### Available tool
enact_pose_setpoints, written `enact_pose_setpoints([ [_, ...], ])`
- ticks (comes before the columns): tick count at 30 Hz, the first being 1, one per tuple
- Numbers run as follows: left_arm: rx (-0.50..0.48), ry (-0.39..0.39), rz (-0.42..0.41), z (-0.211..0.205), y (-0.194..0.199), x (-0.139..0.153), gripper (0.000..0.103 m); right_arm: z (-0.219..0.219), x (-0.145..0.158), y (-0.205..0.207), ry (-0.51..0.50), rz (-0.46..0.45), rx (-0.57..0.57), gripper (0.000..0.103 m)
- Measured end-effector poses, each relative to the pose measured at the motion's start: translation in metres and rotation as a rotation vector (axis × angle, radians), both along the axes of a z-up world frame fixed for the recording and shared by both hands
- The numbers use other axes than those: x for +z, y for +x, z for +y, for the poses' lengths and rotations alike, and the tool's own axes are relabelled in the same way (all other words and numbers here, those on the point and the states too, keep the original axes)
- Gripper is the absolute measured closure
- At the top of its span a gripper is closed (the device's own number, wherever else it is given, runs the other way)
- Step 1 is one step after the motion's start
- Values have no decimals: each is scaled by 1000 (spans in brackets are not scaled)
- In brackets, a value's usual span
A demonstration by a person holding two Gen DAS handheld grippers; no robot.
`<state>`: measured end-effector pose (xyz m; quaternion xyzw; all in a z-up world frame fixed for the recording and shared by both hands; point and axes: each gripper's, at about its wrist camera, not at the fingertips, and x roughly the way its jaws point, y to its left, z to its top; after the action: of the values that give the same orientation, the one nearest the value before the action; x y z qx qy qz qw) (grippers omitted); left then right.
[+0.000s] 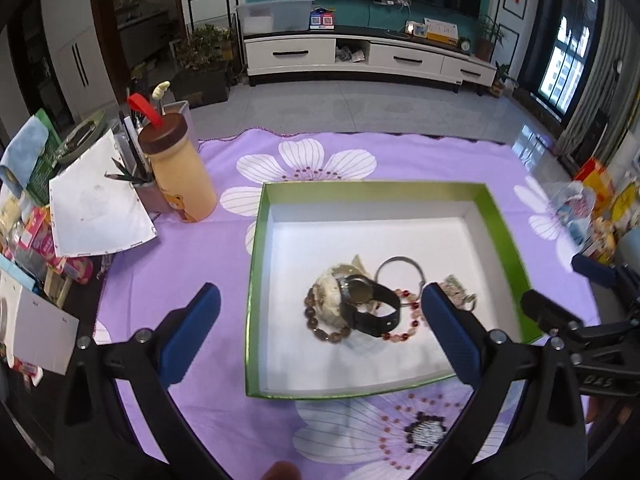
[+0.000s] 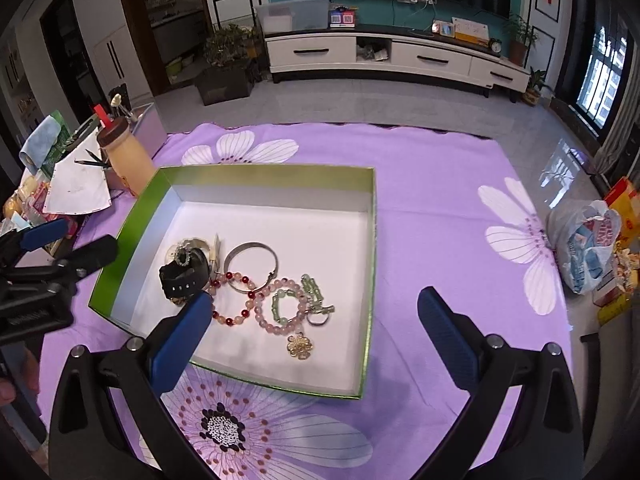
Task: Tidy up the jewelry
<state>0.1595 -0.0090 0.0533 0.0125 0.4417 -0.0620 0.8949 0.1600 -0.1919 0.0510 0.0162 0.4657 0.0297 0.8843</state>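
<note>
**Both grippers wide over the jewelry box**

Blue-padded fingers (image 1: pixel 450 332) of the left gripper (image 1: pixel 320 320) stand spread wide with nothing between them, one over the purple flowered cloth (image 1: pixel 180 264) outside the box's left wall, the other above the box floor. The right gripper (image 2: pixel 312 328) is equally spread and empty, its left finger over the box's near edge, its right finger over bare cloth beyond the box's right wall.

The green-rimmed box (image 2: pixel 372 240) lies on the cloth, white inside. All the jewelry sits in its near half: a black watch (image 2: pixel 184 276) toward the left wall, a metal bangle (image 2: pixel 250 266) beside it, a red-and-pink bead bracelet (image 2: pixel 236 300), a pink bead bracelet (image 2: pixel 280 304), a gold flower brooch (image 2: pixel 300 345) nearest the near edge. A tan bottle (image 1: pixel 182 176) stands at the cloth's far left corner.
</note>
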Motion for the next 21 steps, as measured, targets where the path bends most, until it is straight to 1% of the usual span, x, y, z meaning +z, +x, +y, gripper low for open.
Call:
enact_pose_setpoints([
  [2, 13, -23, 10, 3, 0, 6, 2, 1, 5, -1, -5, 0, 4, 1],
  [5, 14, -97, 39, 8, -1, 13, 2, 4, 13, -2, -17, -7, 18, 1],
  [6, 18, -104, 43, 9, 0, 15, 2, 5, 15, -2, -23, -8, 19, 1],
  [9, 51, -63, 49, 7, 0, 18, 2, 7, 20, -1, -35, -11, 21, 1],
  [12, 68, -60, 54, 10, 1, 20, 2, 9, 25, 1, -39, -14, 26, 1],
  [16, 94, -35, 89, 13, 8, 16, 2, 11, 25, 5, -34, -5, 28, 1],
  [21, 104, -12, 110, 14, 12, 8, 2, 12, 13, 13, -32, 25, 25, 1],
])
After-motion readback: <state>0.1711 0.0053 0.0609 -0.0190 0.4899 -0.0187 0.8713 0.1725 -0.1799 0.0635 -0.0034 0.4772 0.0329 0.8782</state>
